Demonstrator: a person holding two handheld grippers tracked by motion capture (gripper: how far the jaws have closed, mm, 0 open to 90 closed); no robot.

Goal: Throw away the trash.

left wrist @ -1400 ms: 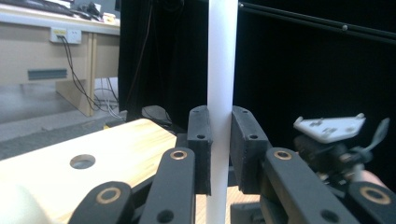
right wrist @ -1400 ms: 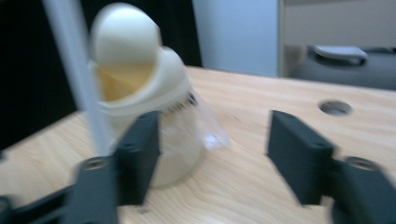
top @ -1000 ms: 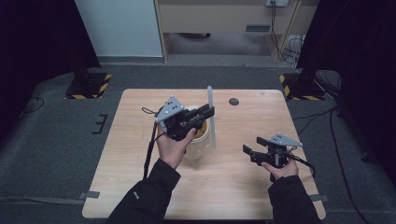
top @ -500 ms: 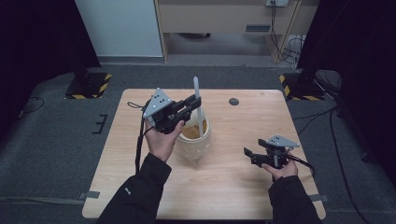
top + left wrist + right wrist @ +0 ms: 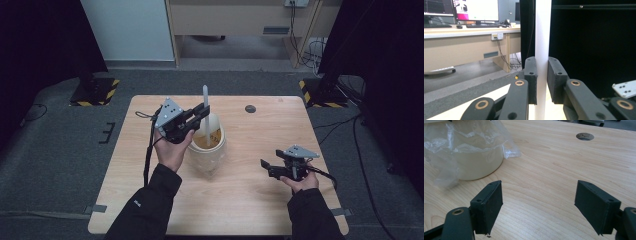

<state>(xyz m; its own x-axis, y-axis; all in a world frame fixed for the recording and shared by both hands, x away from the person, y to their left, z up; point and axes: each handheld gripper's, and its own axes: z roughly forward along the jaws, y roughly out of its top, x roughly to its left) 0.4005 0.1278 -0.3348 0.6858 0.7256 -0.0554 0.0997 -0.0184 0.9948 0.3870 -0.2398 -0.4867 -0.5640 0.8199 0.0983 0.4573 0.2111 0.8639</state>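
A white stick stands upright with its lower end inside a cream bucket lined with clear plastic at the table's middle. My left gripper is shut on the stick partway up, just above the bucket's rim. In the left gripper view the white stick runs straight up between the two black jaws, my left gripper clamped on it. My right gripper rests low over the table's right front, open and empty. In the right gripper view the bucket sits ahead to the left of my right gripper.
The wooden table has a round cable hole near its far edge, and the hole also appears in the right gripper view. Crinkled plastic liner spills over the bucket's side. Grey carpet and a desk lie beyond the table.
My left gripper has swung the stick from tilted to upright and shifted back over the bucket. The right gripper has stayed almost still at the right front.
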